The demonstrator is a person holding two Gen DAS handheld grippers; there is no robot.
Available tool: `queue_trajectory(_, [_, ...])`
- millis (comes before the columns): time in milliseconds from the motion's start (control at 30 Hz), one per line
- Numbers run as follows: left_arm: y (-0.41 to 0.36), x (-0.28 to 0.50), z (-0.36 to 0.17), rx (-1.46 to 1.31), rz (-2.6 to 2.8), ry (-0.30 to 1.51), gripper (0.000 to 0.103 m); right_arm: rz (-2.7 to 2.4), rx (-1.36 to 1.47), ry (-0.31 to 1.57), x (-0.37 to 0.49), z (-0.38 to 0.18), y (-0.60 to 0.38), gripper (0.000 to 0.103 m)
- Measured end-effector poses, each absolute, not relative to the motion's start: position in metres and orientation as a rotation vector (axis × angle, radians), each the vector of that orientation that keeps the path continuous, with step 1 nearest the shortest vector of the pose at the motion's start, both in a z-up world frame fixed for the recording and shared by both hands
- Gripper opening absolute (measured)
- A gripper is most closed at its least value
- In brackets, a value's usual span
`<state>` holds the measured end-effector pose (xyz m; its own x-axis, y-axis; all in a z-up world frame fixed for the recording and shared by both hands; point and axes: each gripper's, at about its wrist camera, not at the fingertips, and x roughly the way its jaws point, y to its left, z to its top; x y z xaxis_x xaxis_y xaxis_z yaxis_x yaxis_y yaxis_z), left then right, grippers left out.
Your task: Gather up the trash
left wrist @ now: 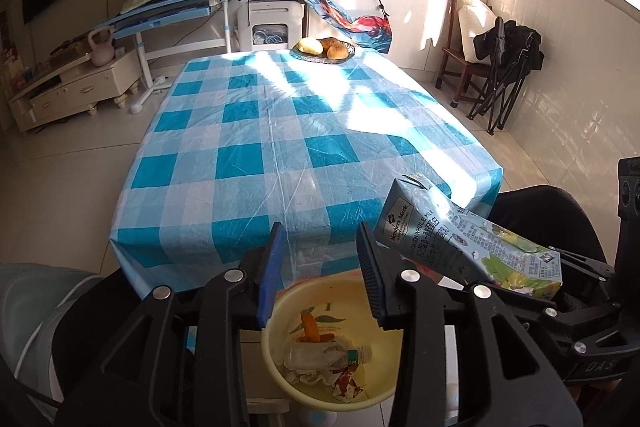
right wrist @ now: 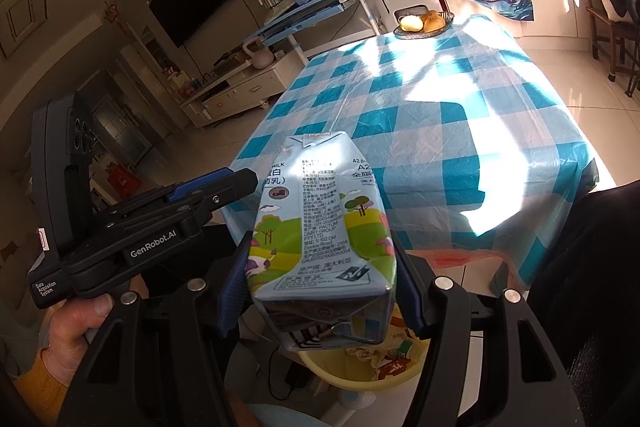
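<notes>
Right tool (right wrist: 320, 291) clamps milk carton (right wrist: 320, 223) above yellow basin (left wrist: 332, 343); left tool (left wrist: 320, 275) empty, jaws apart.

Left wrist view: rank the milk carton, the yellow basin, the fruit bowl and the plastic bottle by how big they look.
1. Milk carton and yellow basin: similar in extent, and the basin is partly hidden, so unranked.
2. Plastic bottle and fruit bowl: similar; the bowl is much farther away.
</notes>
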<state>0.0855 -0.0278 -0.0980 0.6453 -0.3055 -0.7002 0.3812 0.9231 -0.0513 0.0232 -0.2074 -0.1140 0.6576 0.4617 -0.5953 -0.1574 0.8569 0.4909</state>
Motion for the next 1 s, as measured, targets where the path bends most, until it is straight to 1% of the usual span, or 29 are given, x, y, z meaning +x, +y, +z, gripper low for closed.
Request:
queue_trajectory(433, [-0.026,0.082,-0.083,0.091,-0.382,0.747,0.049,0.376,0.379,0.876,0.030,-0.130,-0.193,0.061])
queue_trajectory(567, [-0.026,0.078,-0.073,0.094,-0.382,0.725,0.056,0.381,0.382,0.864,0.028,-0.129,-0.193,0.063])
queue_trajectory(600, [-0.026,0.076,-0.070,0.093,-0.381,0.718,0.059,0.378,0.387,0.851,0.027,-0.127,-0.194,0.065])
queue_trajectory(733, [-0.020,0.070,-0.058,0.086,-0.370,0.685,0.067,0.337,0.380,0.776,0.020,-0.112,-0.201,0.070])
queue_trajectory(767, [-0.019,0.067,-0.054,0.084,-0.364,0.675,0.071,0.320,0.359,0.750,0.018,-0.104,-0.201,0.071])
queue_trajectory(833, [-0.015,0.061,-0.045,0.078,-0.351,0.646,0.078,0.282,0.311,0.685,0.011,-0.085,-0.201,0.079])
queue_trajectory(900, [-0.011,0.055,-0.035,0.072,-0.336,0.617,0.084,0.244,0.273,0.614,0.003,-0.062,-0.201,0.085])
queue_trajectory(933, [-0.010,0.053,-0.030,0.068,-0.331,0.606,0.085,0.219,0.248,0.581,-0.002,-0.050,-0.200,0.089])
queue_trajectory(1000, [-0.008,0.046,-0.020,0.057,-0.321,0.580,0.090,0.168,0.201,0.531,-0.011,-0.031,-0.197,0.093])
